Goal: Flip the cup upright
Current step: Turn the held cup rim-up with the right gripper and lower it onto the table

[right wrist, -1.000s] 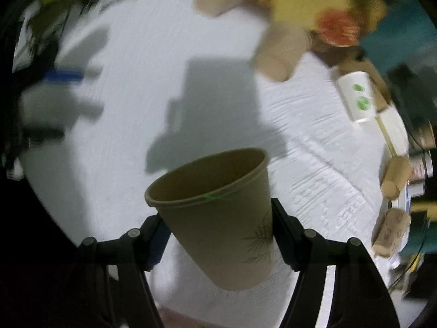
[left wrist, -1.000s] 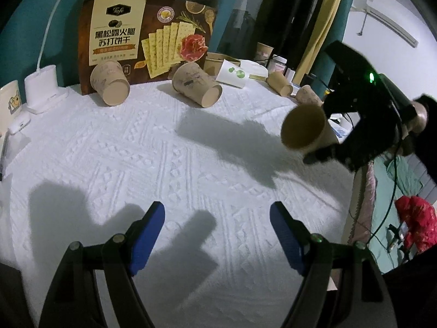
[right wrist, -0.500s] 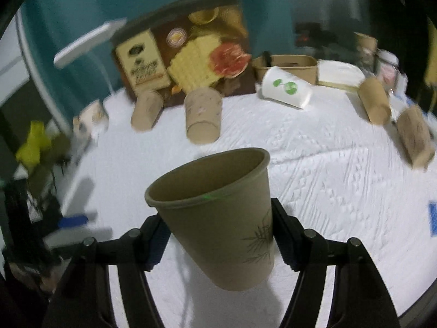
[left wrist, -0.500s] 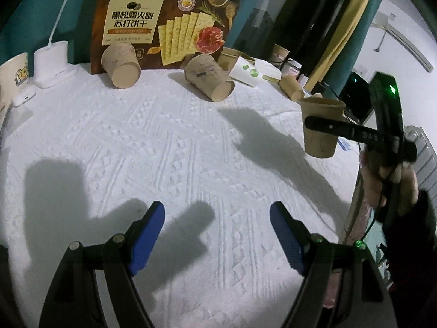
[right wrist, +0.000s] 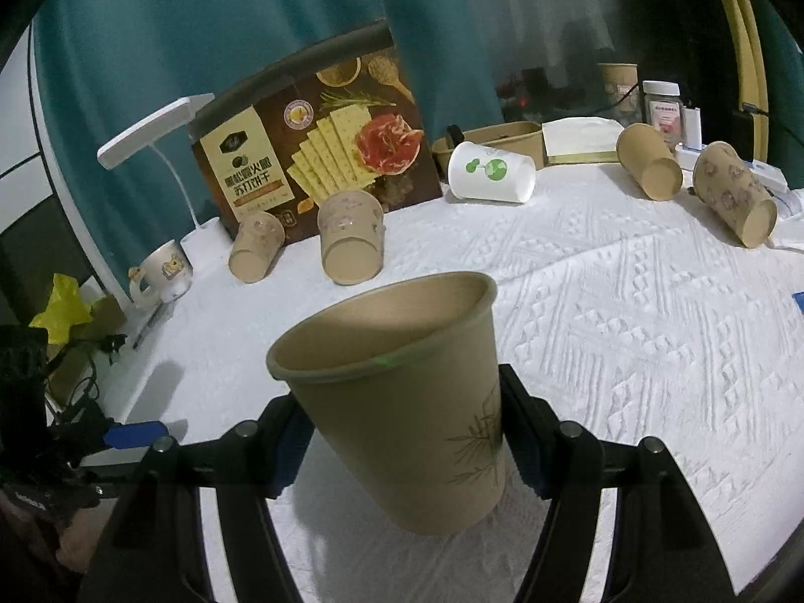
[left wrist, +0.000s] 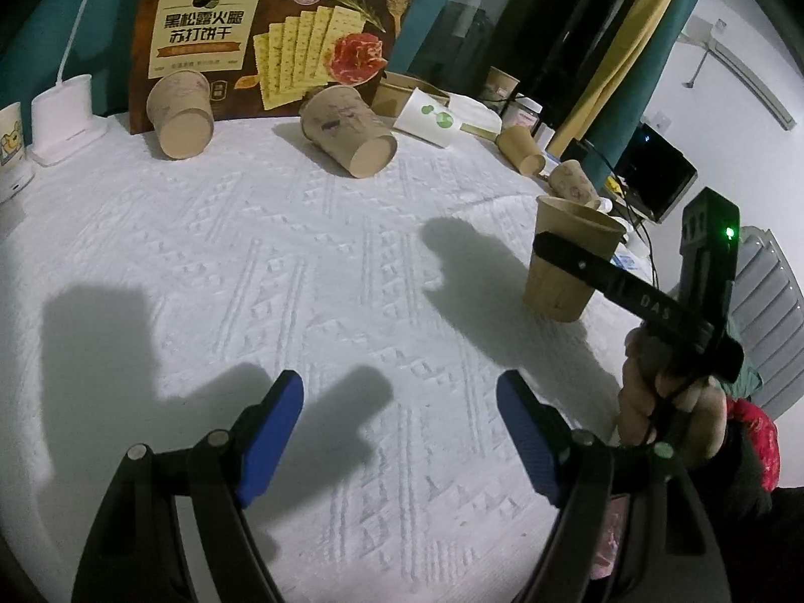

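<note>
My right gripper (right wrist: 402, 432) is shut on a tan paper cup (right wrist: 402, 402) with a leaf drawing, mouth up, base at or just above the white textured cloth (right wrist: 628, 301). In the left wrist view the same cup (left wrist: 568, 261) stands upright near the cloth's right edge, a black right-gripper finger (left wrist: 603, 276) across it. My left gripper (left wrist: 399, 432) is open and empty, low over the near part of the cloth (left wrist: 301, 261).
Several paper cups lie on their sides at the back: two brown ones (left wrist: 178, 115) (left wrist: 349, 130) before a cracker box (left wrist: 261, 30), a white one (right wrist: 490, 171), two more at the right (right wrist: 648, 161) (right wrist: 733, 193). A lamp base (left wrist: 63, 115) and mug (right wrist: 161, 274) stand left.
The right gripper turned the cup from tilted sideways in the air to mouth up and lowered it toward the cloth. My left gripper stayed open, its view shifting slightly.
</note>
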{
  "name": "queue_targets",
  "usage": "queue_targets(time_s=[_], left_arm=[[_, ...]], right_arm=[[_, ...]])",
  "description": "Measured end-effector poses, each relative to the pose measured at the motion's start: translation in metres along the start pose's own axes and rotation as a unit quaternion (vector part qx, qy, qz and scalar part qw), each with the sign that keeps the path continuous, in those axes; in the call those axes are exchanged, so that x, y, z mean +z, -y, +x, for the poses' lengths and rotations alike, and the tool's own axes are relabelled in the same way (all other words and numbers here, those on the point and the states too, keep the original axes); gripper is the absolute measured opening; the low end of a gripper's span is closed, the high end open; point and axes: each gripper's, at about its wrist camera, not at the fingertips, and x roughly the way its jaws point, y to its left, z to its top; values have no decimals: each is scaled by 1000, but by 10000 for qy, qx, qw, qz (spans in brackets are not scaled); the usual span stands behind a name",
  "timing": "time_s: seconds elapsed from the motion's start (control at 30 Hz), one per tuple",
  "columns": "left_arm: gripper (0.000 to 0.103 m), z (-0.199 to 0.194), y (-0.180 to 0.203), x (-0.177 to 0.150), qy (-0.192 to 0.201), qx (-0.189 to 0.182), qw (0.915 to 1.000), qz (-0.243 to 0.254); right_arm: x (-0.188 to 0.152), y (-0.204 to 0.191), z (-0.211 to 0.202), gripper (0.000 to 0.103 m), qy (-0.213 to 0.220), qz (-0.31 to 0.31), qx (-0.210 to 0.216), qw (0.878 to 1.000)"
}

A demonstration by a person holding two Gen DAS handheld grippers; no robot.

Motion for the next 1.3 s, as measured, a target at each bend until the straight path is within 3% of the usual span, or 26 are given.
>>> queue_targets(time_s=[0.7, 1.3], left_arm=[[79, 0, 7, -1, -117, 160, 9995, 240], [79, 1, 12, -9, -175, 24, 9994, 296]], right_arm=[[-28, -2, -17, 65, 229, -100, -188, 9995], [-51, -9, -21, 65, -302, -187, -641, 9973]])
